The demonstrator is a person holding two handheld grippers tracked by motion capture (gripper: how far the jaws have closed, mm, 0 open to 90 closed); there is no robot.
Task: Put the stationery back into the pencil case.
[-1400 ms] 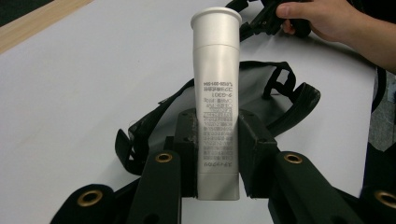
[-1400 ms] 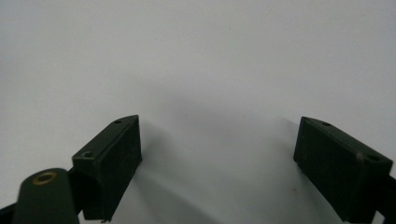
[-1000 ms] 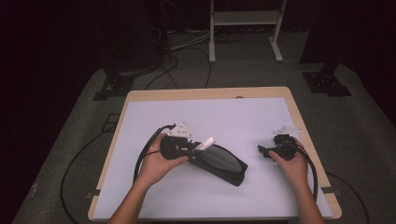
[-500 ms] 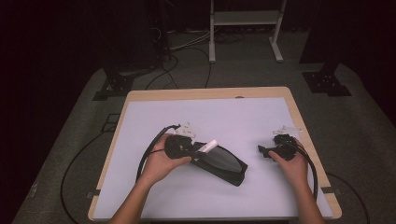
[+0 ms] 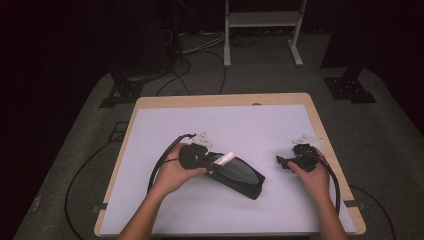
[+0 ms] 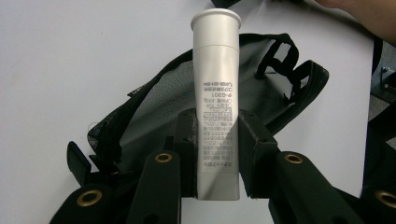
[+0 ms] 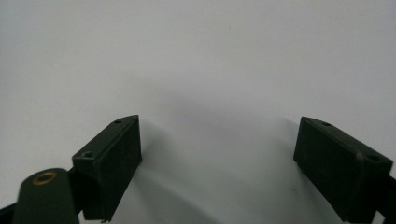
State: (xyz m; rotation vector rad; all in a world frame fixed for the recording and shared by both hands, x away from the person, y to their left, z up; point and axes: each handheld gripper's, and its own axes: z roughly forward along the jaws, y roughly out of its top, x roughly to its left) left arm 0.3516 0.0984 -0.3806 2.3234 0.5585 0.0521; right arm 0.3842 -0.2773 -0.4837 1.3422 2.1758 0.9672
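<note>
The white tube (image 6: 216, 100) sits clamped between your left gripper's (image 6: 217, 140) jaws, its printed lower half pinched by both pads, its capped end pointing away from you over the black mesh pouch (image 6: 154, 116). In the high view, that pouch (image 5: 239, 173) lies just below the middle of the white table (image 5: 240, 125), with your left gripper (image 5: 210, 161) at its left end. Your right gripper (image 7: 217, 163) rests well apart to the right, jaws spread wide over bare tabletop, gripping nothing.
</note>
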